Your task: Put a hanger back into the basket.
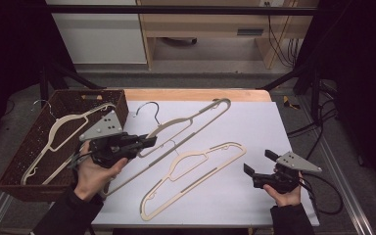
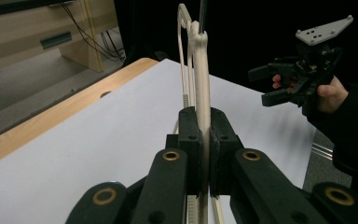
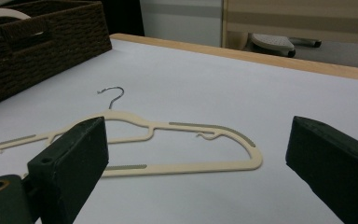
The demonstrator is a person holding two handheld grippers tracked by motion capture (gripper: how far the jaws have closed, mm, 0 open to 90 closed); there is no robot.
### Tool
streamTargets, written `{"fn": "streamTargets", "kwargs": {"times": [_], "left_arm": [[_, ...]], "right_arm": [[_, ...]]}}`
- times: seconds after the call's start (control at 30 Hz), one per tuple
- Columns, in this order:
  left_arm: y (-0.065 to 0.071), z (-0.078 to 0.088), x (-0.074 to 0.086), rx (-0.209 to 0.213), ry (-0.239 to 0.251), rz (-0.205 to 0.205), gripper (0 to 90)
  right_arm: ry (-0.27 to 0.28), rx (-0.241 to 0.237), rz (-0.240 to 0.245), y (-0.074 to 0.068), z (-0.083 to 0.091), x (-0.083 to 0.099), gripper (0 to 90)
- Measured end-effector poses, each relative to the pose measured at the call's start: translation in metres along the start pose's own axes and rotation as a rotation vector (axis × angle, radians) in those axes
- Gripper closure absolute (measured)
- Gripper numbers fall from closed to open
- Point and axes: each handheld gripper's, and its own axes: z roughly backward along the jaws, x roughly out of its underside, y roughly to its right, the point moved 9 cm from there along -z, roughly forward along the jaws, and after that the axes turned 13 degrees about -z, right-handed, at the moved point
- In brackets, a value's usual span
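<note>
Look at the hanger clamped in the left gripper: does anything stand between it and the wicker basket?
Nothing visible does. The left gripper holds the hanger just right of the wicker basket, whose near wall is unobstructed.

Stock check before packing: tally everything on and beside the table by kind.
Beige hangers: 3 – one in the basket, one clamped in the left gripper, one flat on the table
Brown wicker basket: 1
Grippers: 2, with the right gripper open
Total: 6

Matt cream plastic hanger (image 1: 176, 129) with metal hook, dark woven wicker basket (image 1: 39, 134), smooth white tabletop (image 1: 254, 127)
</note>
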Motion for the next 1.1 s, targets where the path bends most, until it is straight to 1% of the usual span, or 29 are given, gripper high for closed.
{"fn": "streamTargets", "kwargs": {"times": [0.1,0.17,0.23,0.37,0.47,0.57,0.73,0.9,1.1], "left_arm": [[-0.009,0.01,-0.002,-0.005,0.005,0.006,85.8],[-0.017,0.017,-0.003,-0.017,0.005,0.009,85.8],[-0.025,0.023,-0.002,-0.032,0.001,0.003,85.8],[-0.041,0.035,0.002,-0.055,-0.011,0.013,85.8],[-0.054,0.045,0.007,-0.086,-0.019,0.028,85.8],[-0.065,0.053,0.013,-0.102,-0.018,0.043,85.8],[-0.086,0.069,0.024,-0.132,-0.034,0.051,85.8],[-0.102,0.081,0.033,-0.16,-0.049,0.052,85.7],[-0.126,0.097,0.051,-0.202,-0.07,0.074,85.7]], "right_arm": [[-0.002,0.003,-0.003,0.001,0.001,0.0,5.4],[-0.002,-0.001,-0.012,0.0,0.001,0.0,5.3],[0.006,-0.002,-0.005,0.001,0.001,-0.001,5.0],[0.002,-0.003,-0.005,0.0,0.002,-0.001,4.6],[0.002,-0.006,-0.003,0.0,0.002,-0.001,4.7],[0.001,-0.004,-0.004,0.0,0.001,-0.001,4.6],[-0.003,-0.003,-0.006,0.0,0.001,0.0,4.6],[-0.003,-0.002,-0.002,0.001,0.0,0.0,4.4],[-0.008,-0.003,-0.002,0.0,0.0,0.001,4.3]]}}
